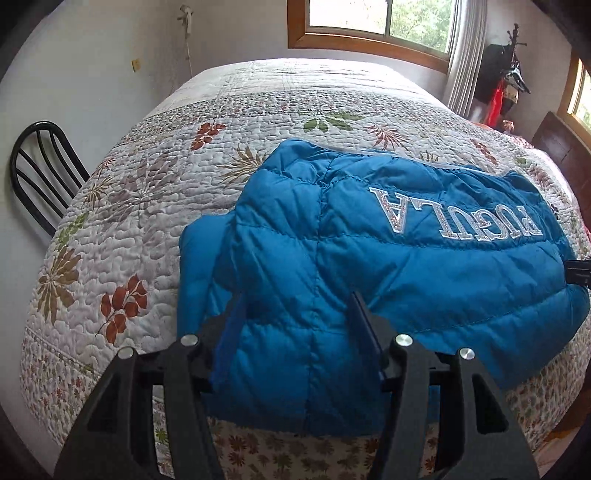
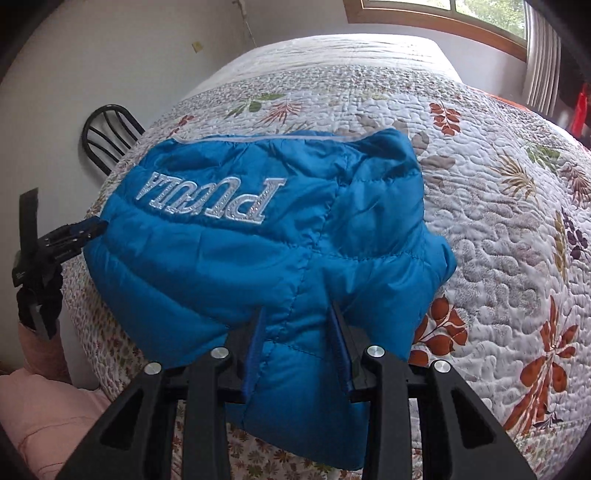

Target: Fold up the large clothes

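Left wrist view
Jacket: I see the blue quilted puffer jacket (image 1: 369, 251) lying on the bed with the white floral quilted bedspread (image 1: 147, 206), near its front edge, silver lettering upside down to me.
Left gripper (image 1: 295, 314): my jaws stand about half wide with the jacket's near edge bulging up between them; I cannot tell whether the pads press on the fabric.
Right gripper (image 1: 578, 275): only a black tip at the frame's right edge, at the jacket's far side; the rest is cut off.
Surroundings: black metal chair (image 1: 40, 173) left of the bed, wood-framed window (image 1: 373, 26) behind it.

Right wrist view
Jacket (image 2: 240, 251): same garment; its near corner hangs over the bed edge toward me.
Right gripper (image 2: 297, 321): narrower jaws, clamped on a fold of the blue fabric, which bunches between the pads and spills below them.
Left gripper (image 2: 79, 232): at the jacket's left edge, blue fabric at its tip; jaw spacing hard to make out.
Bedspread (image 2: 498, 240): covers the bed.
Cut off: a pink cloth (image 2: 44, 398) at lower left, unclear what it is.
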`<state>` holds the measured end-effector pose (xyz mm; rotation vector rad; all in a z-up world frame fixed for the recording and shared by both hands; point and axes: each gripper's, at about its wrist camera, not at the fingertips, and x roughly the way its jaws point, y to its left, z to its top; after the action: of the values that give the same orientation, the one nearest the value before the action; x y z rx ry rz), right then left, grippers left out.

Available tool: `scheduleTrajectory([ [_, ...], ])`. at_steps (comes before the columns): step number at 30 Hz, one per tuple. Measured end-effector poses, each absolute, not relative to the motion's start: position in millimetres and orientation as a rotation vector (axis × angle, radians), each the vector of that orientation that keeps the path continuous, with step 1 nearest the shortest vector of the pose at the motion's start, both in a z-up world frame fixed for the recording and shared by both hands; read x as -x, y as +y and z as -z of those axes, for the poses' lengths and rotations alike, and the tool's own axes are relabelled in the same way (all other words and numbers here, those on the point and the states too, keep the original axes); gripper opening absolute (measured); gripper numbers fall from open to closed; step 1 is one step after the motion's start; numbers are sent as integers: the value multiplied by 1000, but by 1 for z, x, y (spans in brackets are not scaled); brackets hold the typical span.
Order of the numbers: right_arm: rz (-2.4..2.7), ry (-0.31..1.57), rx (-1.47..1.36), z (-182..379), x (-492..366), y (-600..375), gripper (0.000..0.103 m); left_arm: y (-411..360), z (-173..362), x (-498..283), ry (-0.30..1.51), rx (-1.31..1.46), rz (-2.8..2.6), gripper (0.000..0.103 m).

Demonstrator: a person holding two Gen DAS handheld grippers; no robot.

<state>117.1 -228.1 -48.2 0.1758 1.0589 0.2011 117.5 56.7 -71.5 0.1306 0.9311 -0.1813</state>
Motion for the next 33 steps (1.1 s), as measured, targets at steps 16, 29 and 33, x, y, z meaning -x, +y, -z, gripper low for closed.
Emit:
scheduleTrajectory([
  [16,-235,1046,-215,84,-125,-231,31,67,91,-121,921,-85,218,60],
  [29,-224,1041,-228,84,-128,-230,32,69,94,-125,915,-64,224,62],
  [33,-228,1035,-244,75,-125,-232,38,73,85,-121,929,-20,224,64],
])
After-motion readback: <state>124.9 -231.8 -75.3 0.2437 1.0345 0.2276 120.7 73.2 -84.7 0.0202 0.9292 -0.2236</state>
